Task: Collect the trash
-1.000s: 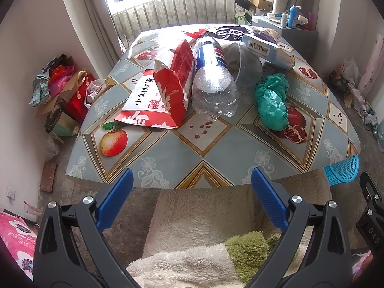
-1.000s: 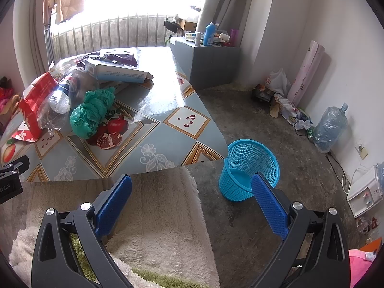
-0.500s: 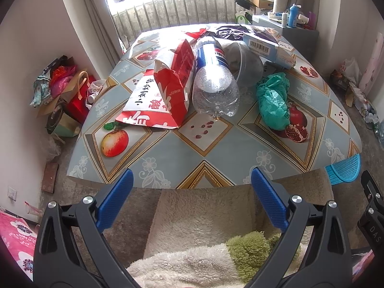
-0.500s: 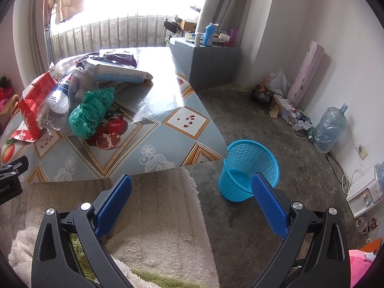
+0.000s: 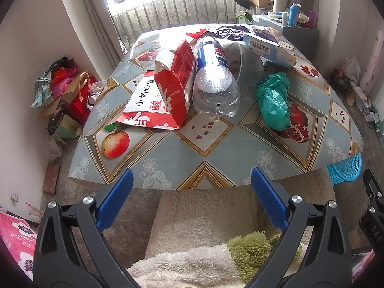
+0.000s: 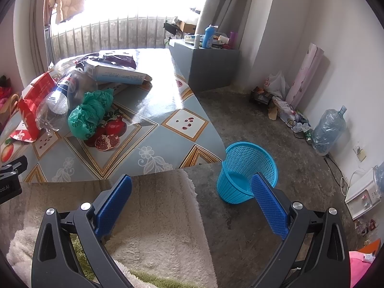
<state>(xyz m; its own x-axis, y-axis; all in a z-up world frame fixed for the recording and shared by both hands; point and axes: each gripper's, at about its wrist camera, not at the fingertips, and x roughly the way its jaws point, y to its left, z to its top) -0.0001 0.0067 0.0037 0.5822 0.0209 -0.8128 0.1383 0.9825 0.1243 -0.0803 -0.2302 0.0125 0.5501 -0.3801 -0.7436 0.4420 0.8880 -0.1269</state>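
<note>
Trash lies on the fruit-patterned table (image 5: 168, 158): a red and white paper bag (image 5: 165, 91), a clear plastic bottle (image 5: 214, 84) on its side, a clear plastic bowl (image 5: 249, 66), a crumpled green plastic bag (image 5: 273, 100) (image 6: 90, 112), a blue and white carton (image 5: 264, 44) and a dark purple wrapper (image 5: 230, 32). A blue mesh basket (image 6: 247, 170) stands on the floor by the table's right corner. My left gripper (image 5: 190, 196) is open, short of the table's near edge. My right gripper (image 6: 192, 194) is open, above the floor left of the basket.
A fleecy cream and green cloth (image 5: 204, 259) lies below both grippers. Bags and boxes (image 5: 62, 88) are heaped on the floor left of the table. A grey cabinet (image 6: 206, 67) with bottles, a water jug (image 6: 328, 129) and clutter line the right wall.
The left wrist view has shifted very slightly, so the table sits a touch to the right. Both grippers stay open and nothing on the table has moved.
</note>
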